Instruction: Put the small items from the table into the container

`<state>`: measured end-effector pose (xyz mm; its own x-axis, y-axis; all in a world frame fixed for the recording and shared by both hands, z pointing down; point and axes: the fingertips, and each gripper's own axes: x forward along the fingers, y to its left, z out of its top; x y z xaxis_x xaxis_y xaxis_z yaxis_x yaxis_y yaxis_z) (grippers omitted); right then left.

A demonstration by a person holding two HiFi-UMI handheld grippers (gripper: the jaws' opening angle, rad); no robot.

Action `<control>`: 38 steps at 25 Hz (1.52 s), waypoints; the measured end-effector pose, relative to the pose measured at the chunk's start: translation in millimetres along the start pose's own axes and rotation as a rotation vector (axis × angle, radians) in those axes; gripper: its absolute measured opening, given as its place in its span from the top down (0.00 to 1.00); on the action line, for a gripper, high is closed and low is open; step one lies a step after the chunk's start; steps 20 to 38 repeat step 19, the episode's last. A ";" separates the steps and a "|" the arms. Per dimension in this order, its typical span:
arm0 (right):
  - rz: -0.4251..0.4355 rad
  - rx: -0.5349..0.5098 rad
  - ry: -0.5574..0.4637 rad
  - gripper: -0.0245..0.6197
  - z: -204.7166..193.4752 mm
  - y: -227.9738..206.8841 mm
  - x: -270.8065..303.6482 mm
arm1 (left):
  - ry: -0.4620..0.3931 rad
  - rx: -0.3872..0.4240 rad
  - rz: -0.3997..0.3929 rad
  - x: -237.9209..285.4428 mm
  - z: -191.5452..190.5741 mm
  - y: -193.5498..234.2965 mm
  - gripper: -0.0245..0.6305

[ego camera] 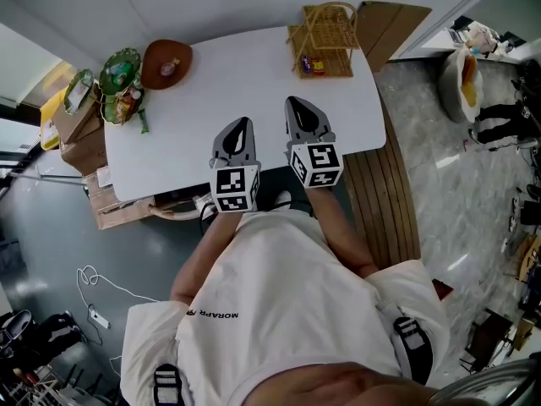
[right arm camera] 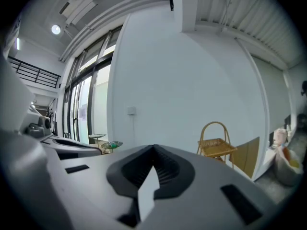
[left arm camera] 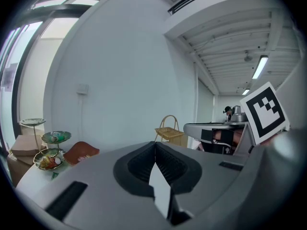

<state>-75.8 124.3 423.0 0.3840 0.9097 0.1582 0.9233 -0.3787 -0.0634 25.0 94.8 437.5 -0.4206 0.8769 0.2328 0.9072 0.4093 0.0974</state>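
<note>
**At the bench's far ends, small light goods; both claws shut and empty**

On the far left corner of the white bench (ego camera: 245, 74) stands a tiered stand (ego camera: 118, 79) of green dishes with colourful small items (ego camera: 127, 104) heaped on its lower tier; they are too small to name, though they look like wrapped snacks; a green piece (ego camera: 144, 123) lies at the stand's foot. Just beside it to the right sits a brown dish (ego camera: 166, 62), shallow, with one or two little pieces inside. My judgement is that all of these are light and not fragile; any wrappers would be slick and crinkly, so a pinch across the narrow middle of one piece, taken from above, should hold better than a grip on a loose end; the heap may shift if a neighbour is nudged.

Near the front edge, well apart from everything, the left claw (ego camera: 244, 123) hovers with its jaws pressed together and nothing between them, as the left gripper view confirms; just to its right the right claw (ego camera: 293, 105) is likewise pressed shut on nothing.

At the far right corner stands the wicker basket (ego camera: 325, 36) with its hoop handle, presumably the container; a few bright pieces (ego camera: 313, 64) already lie on its floor; its weave looks stiff but light, so a hard knock on the rim could slide it.
</note>
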 end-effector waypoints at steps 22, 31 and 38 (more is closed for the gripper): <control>0.001 -0.038 -0.029 0.94 7.6 15.7 -18.6 | -0.039 0.015 -0.006 0.6 13.7 -5.1 0.96; 0.001 -0.038 -0.029 0.94 7.6 15.7 -18.6 | -0.039 0.015 -0.006 0.6 13.7 -5.1 0.96; 0.001 -0.038 -0.029 0.94 7.6 15.7 -18.6 | -0.039 0.015 -0.006 0.6 13.7 -5.1 0.96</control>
